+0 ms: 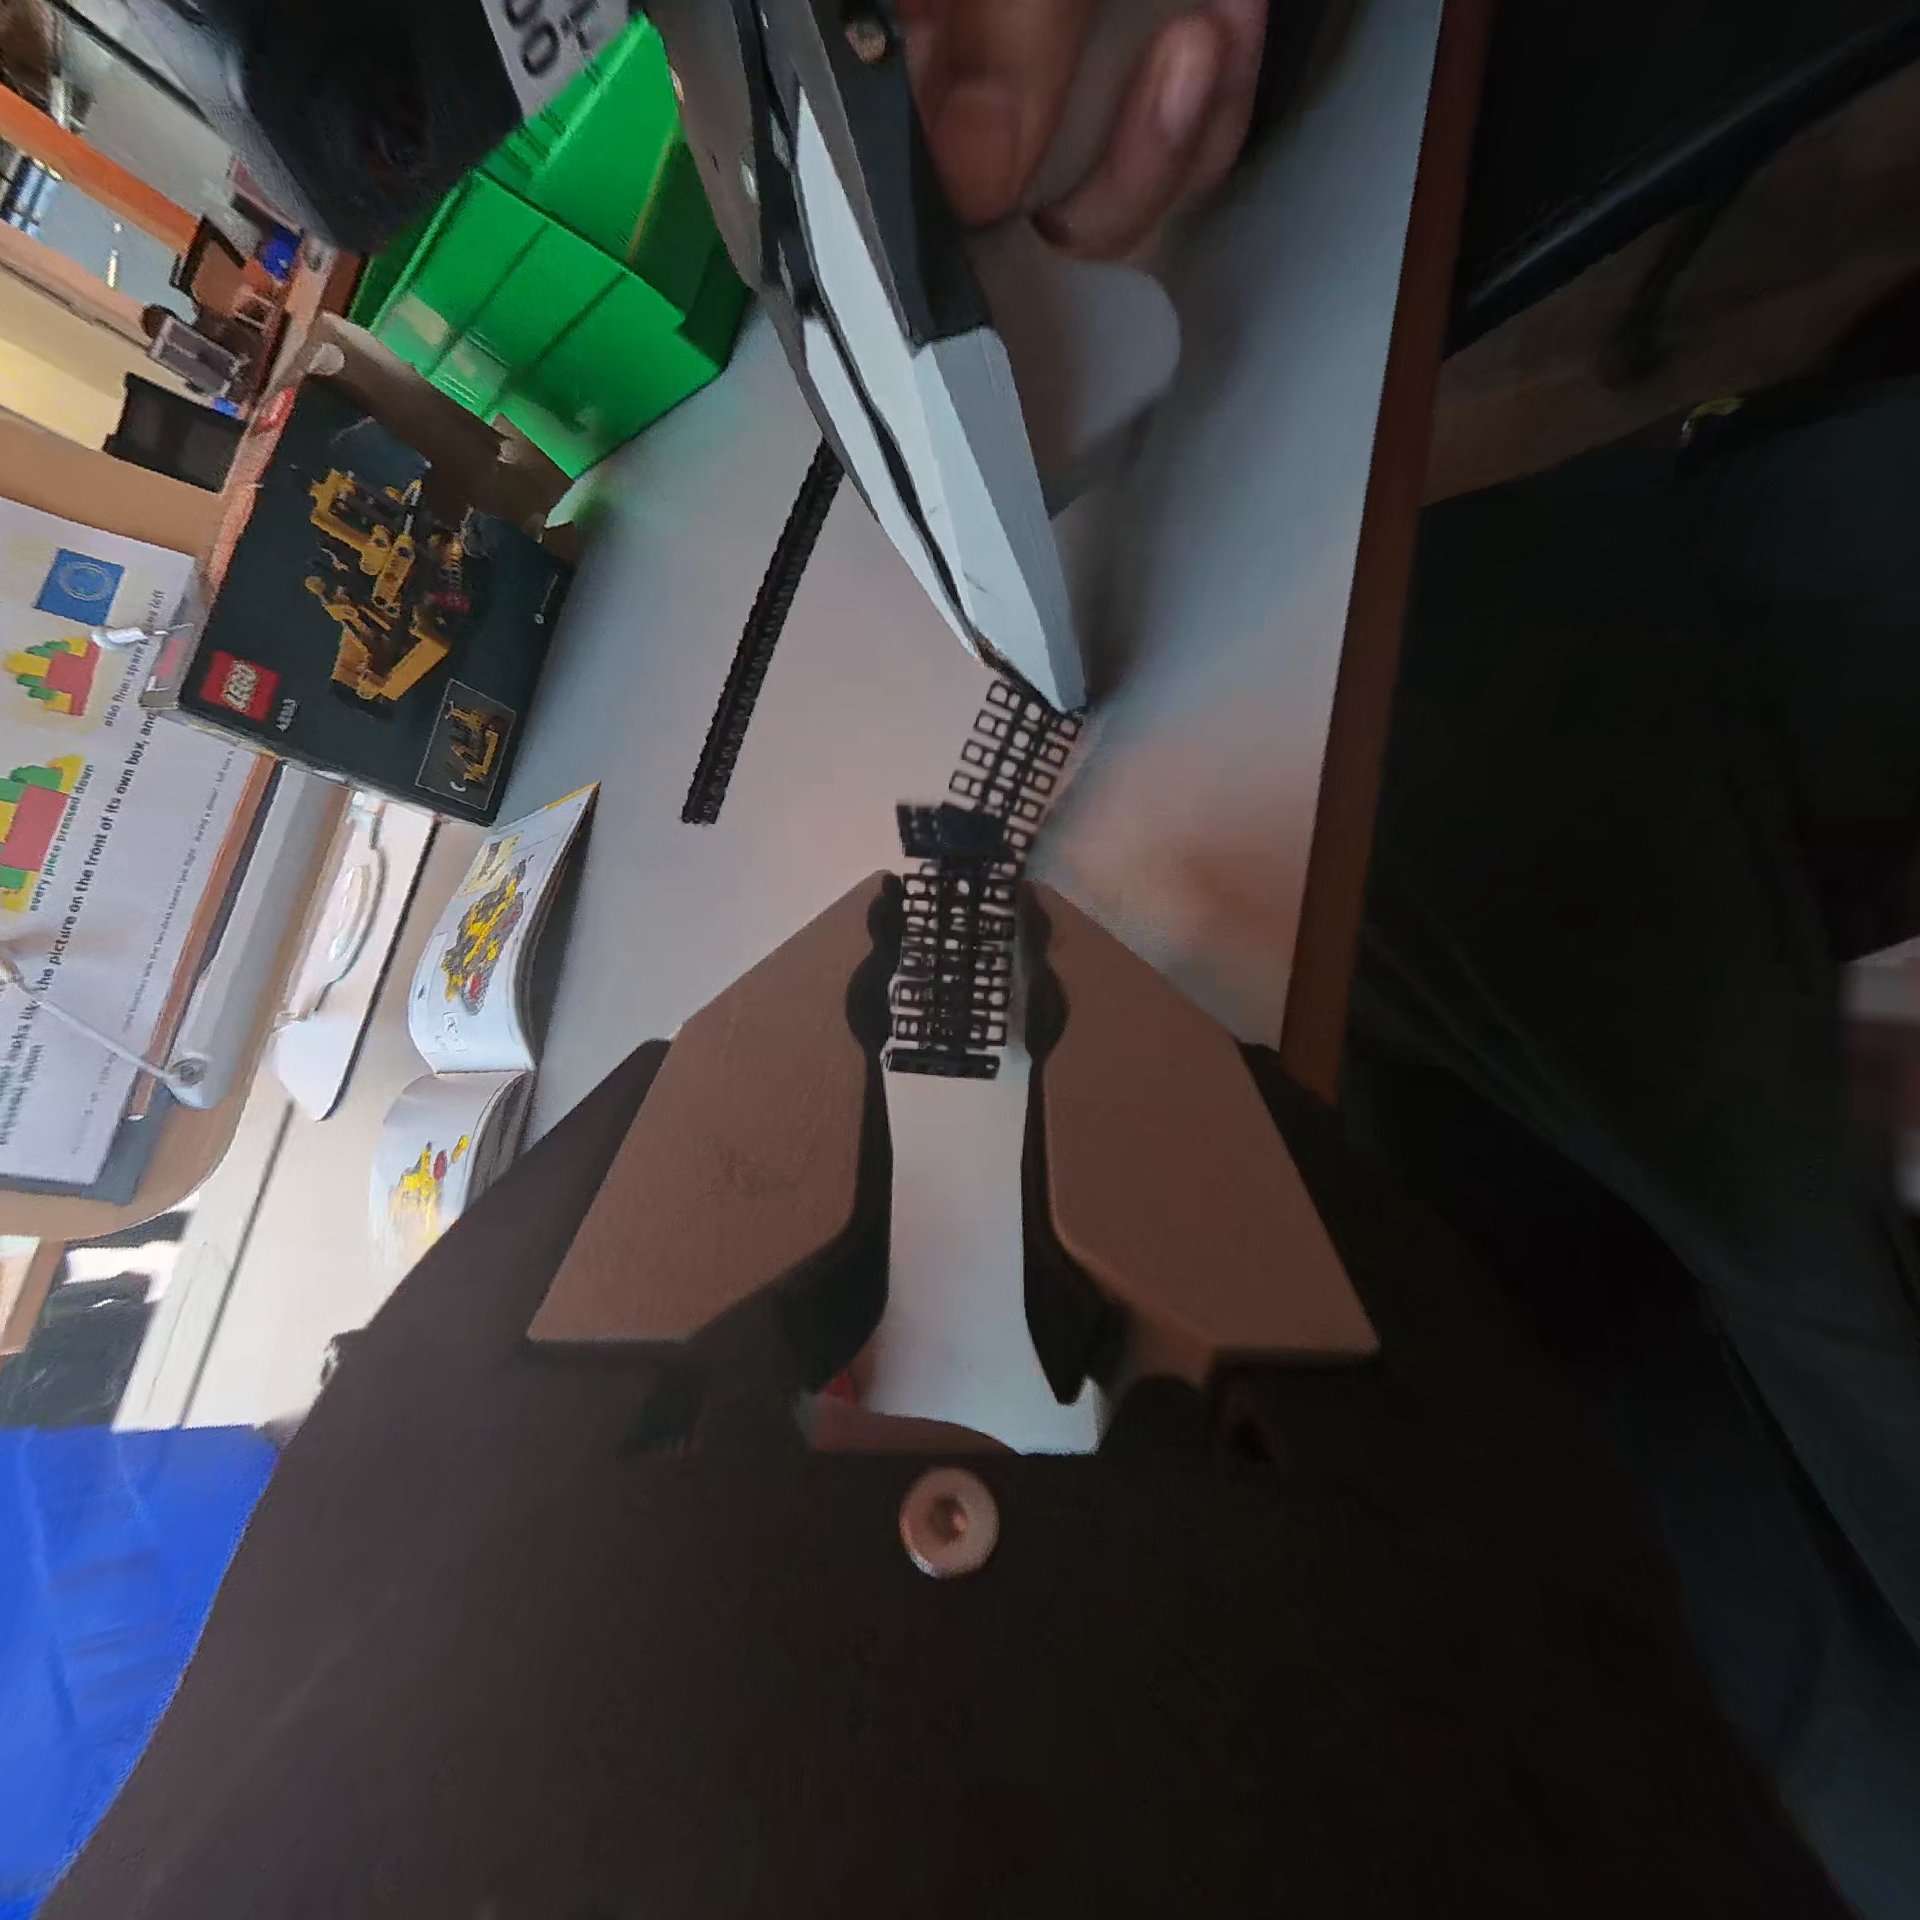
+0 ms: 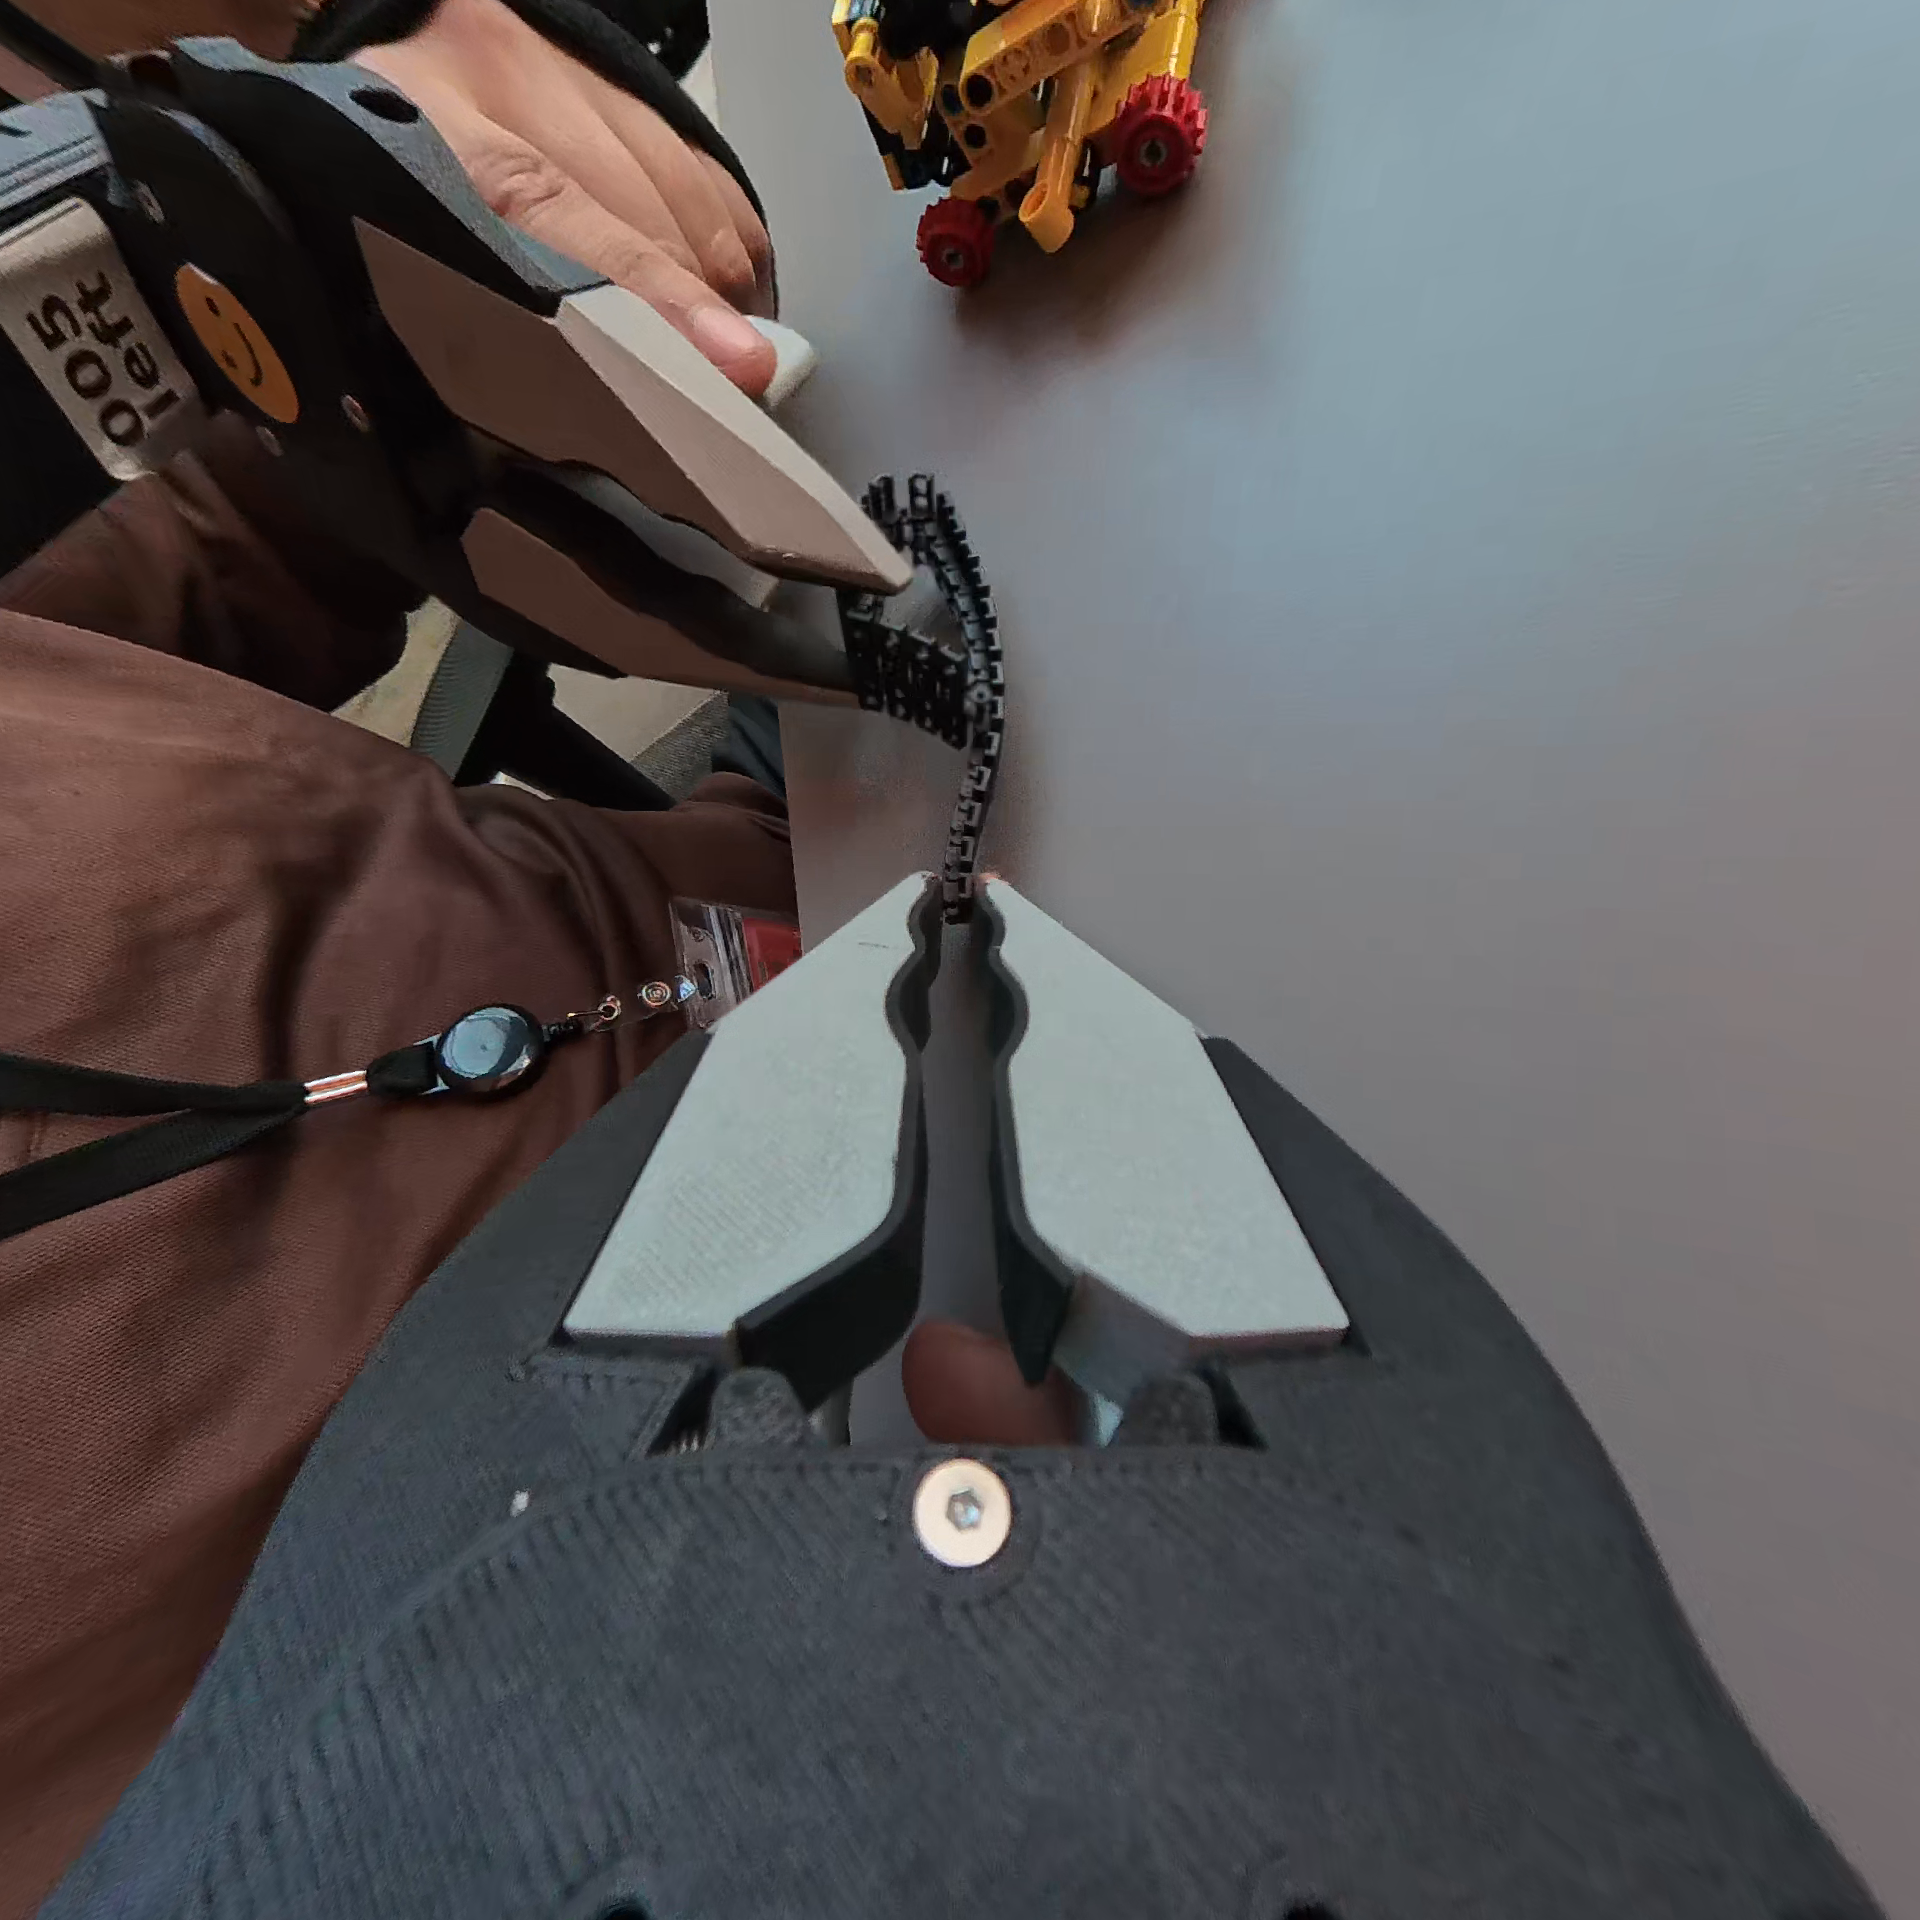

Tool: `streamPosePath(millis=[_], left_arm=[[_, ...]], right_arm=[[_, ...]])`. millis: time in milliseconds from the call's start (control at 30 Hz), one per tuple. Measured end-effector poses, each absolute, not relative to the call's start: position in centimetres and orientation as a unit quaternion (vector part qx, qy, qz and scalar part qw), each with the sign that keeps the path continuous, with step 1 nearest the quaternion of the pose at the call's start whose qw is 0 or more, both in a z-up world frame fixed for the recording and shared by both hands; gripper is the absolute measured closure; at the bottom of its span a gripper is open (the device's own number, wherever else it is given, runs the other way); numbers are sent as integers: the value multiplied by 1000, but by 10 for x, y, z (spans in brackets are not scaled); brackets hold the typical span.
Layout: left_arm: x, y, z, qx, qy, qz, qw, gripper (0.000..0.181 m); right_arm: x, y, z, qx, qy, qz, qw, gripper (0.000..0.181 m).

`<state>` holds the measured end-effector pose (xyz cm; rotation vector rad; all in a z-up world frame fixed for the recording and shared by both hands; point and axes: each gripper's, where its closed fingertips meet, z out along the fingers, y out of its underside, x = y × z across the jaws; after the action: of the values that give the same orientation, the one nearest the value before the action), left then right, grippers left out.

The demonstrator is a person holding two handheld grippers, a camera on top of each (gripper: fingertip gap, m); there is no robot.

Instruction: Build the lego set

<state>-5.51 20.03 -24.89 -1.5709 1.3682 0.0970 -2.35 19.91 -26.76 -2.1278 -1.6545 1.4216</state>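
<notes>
Left hand-held gripper (image 1: 954, 894) nearly closed, its two fingers pinching one end of a black track chain (image 1: 971, 914); right hand-held gripper (image 2: 958, 883) closed to a narrow slit on the other end of the same chain, gripped right at the fingertips. Chain hangs in a curve between the two, raised off the grey counter (image 2: 1455, 727) near its front edge; right wrist view shows it folded back on itself at the left hand-held gripper's tips. Green bin (image 1: 551, 260) at the far side of the counter, dividers inside. Black set box (image 1: 384, 603) with a picture of a yellow vehicle lies next to the bin, tilted. Open instruction booklet (image 1: 488, 956) just beside the box, pages curling. Half-built yellow model (image 2: 1029, 125) with red toothed wheels sits on the counter well apart from the chain, seen in the right wrist view only. Second black track strip (image 1: 764, 644) lies flat and straight on the counter between the box and the held chain. Badge reel (image 2: 488, 1049) on a black lanyard hangs against a brown garment at the counter's edge.
</notes>
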Motion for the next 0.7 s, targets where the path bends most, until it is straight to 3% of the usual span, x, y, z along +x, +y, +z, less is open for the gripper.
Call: streamPosePath(millis=[100,433,700], left_arm=[[-45,190,-244,-646,562,-31,515,163],[-49,181,-259,-627,624,-18,465,163],[-80,194,-265,-711,562,10,423,163]], right_arm=[[-25,202,-266,-698,-533,476,47,179],[-28,207,-262,-697,-528,485,24,179],[-26,210,-262,-706,-528,473,3,179]])
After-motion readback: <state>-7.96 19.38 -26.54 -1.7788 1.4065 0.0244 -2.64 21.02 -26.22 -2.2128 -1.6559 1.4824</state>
